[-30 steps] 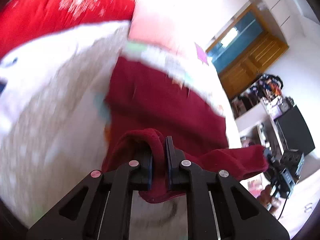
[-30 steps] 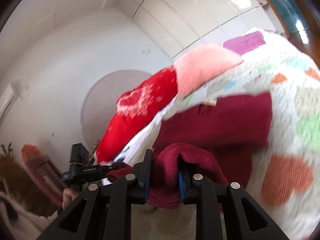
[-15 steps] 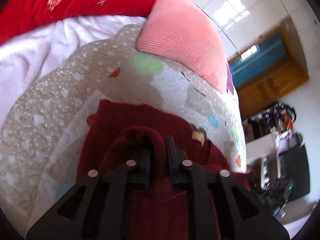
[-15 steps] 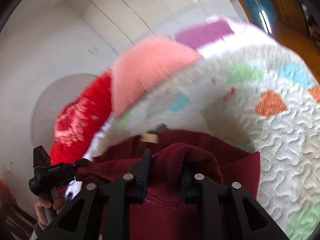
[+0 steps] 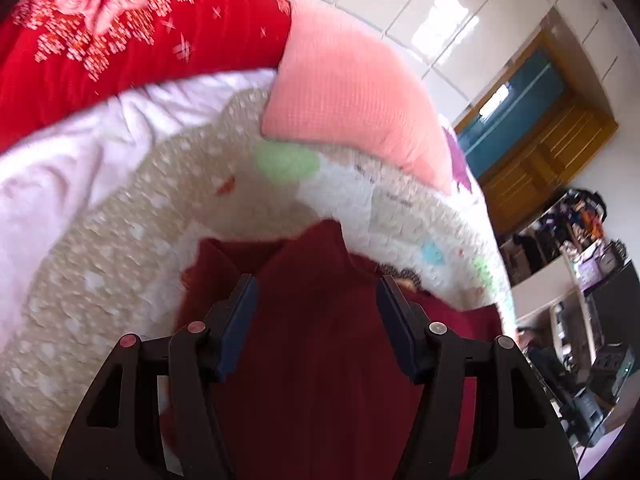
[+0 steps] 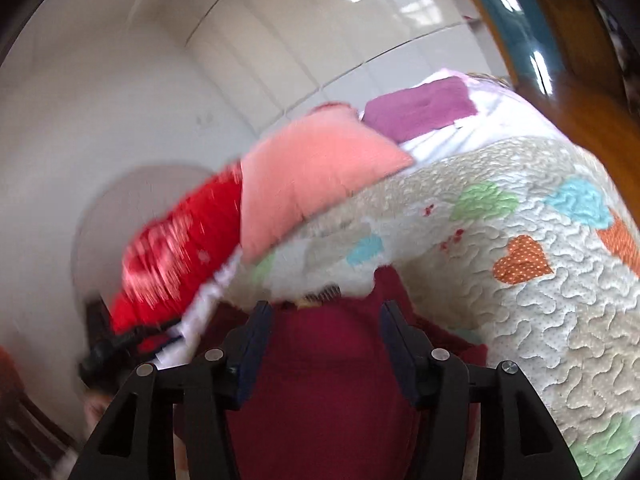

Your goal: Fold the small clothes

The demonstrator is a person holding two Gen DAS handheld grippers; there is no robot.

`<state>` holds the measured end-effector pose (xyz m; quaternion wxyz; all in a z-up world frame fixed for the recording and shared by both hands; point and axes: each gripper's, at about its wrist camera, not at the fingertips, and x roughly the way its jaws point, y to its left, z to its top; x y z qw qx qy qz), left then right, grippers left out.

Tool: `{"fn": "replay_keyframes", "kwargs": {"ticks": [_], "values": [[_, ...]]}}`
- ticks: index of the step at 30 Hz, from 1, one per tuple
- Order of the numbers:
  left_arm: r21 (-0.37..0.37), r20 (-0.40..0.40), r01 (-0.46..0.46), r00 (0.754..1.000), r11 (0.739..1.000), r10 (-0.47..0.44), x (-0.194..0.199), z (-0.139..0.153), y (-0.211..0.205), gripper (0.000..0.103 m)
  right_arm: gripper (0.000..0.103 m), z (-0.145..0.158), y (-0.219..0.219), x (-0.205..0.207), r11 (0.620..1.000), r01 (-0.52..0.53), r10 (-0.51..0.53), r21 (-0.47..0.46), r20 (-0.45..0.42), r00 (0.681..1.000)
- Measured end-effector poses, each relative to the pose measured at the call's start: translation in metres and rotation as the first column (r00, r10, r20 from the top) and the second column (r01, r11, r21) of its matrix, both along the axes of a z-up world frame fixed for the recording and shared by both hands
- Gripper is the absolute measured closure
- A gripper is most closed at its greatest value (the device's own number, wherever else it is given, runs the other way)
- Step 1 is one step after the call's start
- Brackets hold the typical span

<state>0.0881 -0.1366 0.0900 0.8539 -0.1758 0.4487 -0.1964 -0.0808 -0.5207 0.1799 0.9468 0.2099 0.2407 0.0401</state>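
A dark red garment (image 5: 320, 320) lies on a quilted bedspread with coloured hearts (image 5: 120, 240). It also shows in the right wrist view (image 6: 324, 380), folded over on itself. My left gripper (image 5: 316, 292) is open, its fingers spread wide just above the cloth, holding nothing. My right gripper (image 6: 326, 316) is open too, its fingers apart over the same garment's far edge. The quilt (image 6: 520, 280) spreads to the right of it.
A pink pillow (image 5: 352, 92) and a red patterned blanket (image 5: 120, 32) lie at the head of the bed. A purple cloth (image 6: 420, 108) lies beyond the pillow. A wooden door (image 5: 552, 132) and cluttered shelves (image 5: 572, 248) stand at the right.
Both grippers carried the garment's edge forward over itself, then opened and let it go. The cloth now lies flat between the spread fingers.
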Motion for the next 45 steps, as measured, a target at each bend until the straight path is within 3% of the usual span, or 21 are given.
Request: {"fn": "replay_keyframes", "kwargs": {"ticks": [4,11,16,22,26,28,30,32,38,42,45], "values": [[0.067,-0.077,0.004,0.997,0.998,0.001,0.016,-0.029,-0.017,0.043,0.064,-0.027,0.015,0.032,0.988,0.04,-0.062,-0.148,-0.147,0.987],[0.228,-0.028,-0.027,0.999,0.973,0.034,0.044,-0.053,-0.04,0.043,0.065,-0.076,-0.016,0.083,0.979,0.17,-0.195,-0.115,-0.269,0.943],[0.315,0.038,-0.009,0.999,0.949,-0.003,0.03,-0.048,-0.05,0.043,0.063,-0.068,-0.014,0.078,0.979,0.157,-0.187,-0.133,-0.256,0.948],[0.356,0.083,0.011,0.996,0.934,-0.043,-0.009,-0.029,-0.042,0.043,0.062,-0.036,0.005,0.012,0.992,0.09,-0.105,-0.092,-0.164,0.981],[0.355,0.086,0.027,0.994,0.934,-0.062,-0.033,-0.026,-0.039,0.043,0.061,-0.037,0.027,-0.028,0.992,0.045,-0.062,-0.12,-0.141,0.988],[0.362,0.083,0.03,0.994,0.932,-0.064,-0.042,-0.026,-0.038,0.043,0.061,-0.046,0.035,-0.032,0.987,0.051,-0.074,-0.15,-0.152,0.986],[0.376,0.075,0.034,0.995,0.926,-0.067,-0.052,-0.027,-0.037,0.043,0.061,-0.069,0.041,-0.026,0.976,0.058,-0.106,-0.212,-0.224,0.969],[0.38,0.069,0.037,0.995,0.924,-0.069,-0.062,-0.026,-0.033,0.043,0.061,-0.081,0.043,-0.024,0.967,0.068,-0.123,-0.247,-0.214,0.969],[0.361,0.087,0.009,0.995,0.932,-0.043,-0.086,-0.018,-0.01,0.043,0.061,-0.062,0.053,-0.048,0.982,0.09,-0.118,-0.167,-0.17,0.978],[0.356,0.086,-0.002,0.996,0.934,-0.031,-0.099,-0.019,0.004,0.043,0.061,-0.06,0.071,-0.066,0.971,0.091,-0.127,-0.221,-0.153,0.98],[0.358,0.094,-0.011,0.995,0.934,-0.024,-0.107,-0.019,0.013,0.043,0.06,-0.06,0.077,-0.08,0.95,0.157,-0.197,-0.271,-0.125,0.972]]}}
